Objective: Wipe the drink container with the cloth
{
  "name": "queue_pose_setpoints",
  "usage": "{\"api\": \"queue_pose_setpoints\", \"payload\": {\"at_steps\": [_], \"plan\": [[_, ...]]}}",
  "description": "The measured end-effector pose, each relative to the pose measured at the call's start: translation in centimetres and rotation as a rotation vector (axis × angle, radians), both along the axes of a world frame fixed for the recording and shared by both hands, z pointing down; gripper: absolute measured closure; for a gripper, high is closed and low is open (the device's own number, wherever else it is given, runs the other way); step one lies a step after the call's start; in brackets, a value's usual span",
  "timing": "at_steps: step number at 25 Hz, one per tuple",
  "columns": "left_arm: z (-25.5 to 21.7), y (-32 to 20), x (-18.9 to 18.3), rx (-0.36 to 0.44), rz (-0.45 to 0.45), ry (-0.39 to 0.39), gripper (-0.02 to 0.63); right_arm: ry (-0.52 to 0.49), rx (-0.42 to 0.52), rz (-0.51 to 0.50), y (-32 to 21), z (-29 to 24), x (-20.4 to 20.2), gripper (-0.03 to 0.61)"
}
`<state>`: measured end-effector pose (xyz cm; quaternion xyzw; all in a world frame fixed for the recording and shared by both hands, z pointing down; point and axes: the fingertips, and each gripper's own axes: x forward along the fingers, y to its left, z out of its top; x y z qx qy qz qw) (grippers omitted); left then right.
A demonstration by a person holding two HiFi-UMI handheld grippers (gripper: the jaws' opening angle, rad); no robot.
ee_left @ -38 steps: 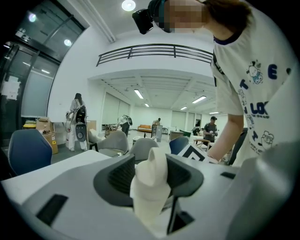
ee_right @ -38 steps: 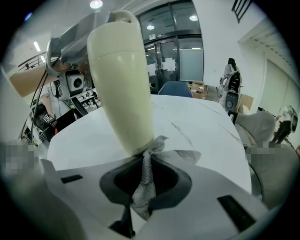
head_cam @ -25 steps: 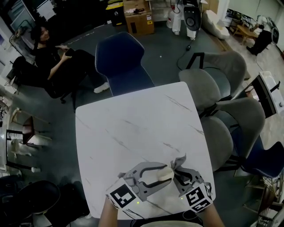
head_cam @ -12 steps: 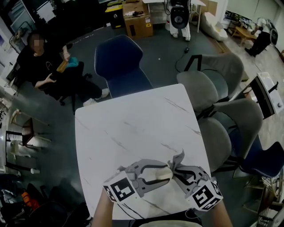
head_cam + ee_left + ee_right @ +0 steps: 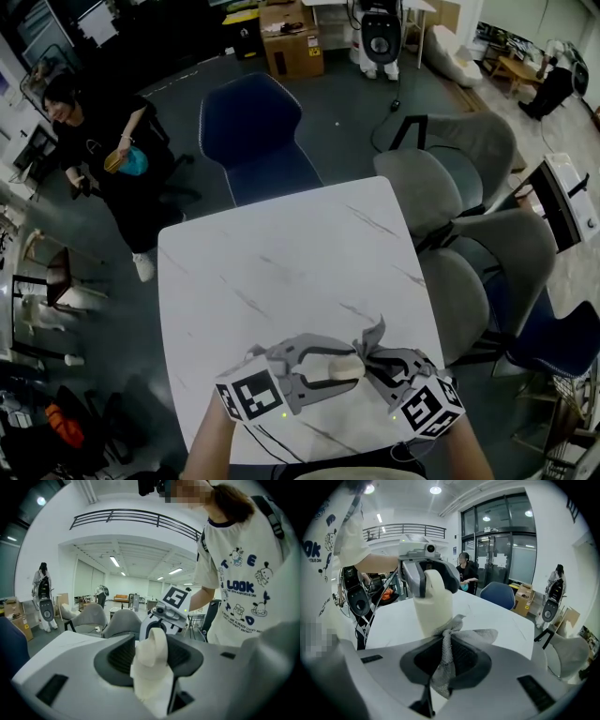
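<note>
Left gripper (image 5: 349, 364) clamps the cream drink container (image 5: 337, 367) between its jaws. Right gripper (image 5: 372, 362) pinches a grey mesh cloth (image 5: 373, 337), and the cloth's bunched end touches the container. Both meet over the near right part of the white marble bench (image 5: 281, 272), close to its near edge, with open surface stretching to the far edge. Grey chairs (image 5: 441, 187) crowd the right edge. One blue chair (image 5: 253, 131) stands at the far edge, and a person (image 5: 103, 159) stands well off at the far left.
</note>
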<state>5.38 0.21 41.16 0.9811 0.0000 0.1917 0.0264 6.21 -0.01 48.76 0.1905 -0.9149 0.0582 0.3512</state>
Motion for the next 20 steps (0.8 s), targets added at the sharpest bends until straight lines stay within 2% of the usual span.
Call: {"api": "queue_pose_setpoints", "payload": {"at_steps": [9,20], "plan": [[0.5,0.7,-0.4,0.003,0.029,-0.013,0.426,0.044,-0.053,-0.003,0.3,4.5,-0.2,0.528],[-0.1,0.1,-0.1,-0.003,0.009,0.017,0.426,0.092,-0.098,0.005,0.3,8.7,-0.3,0.528]]}}
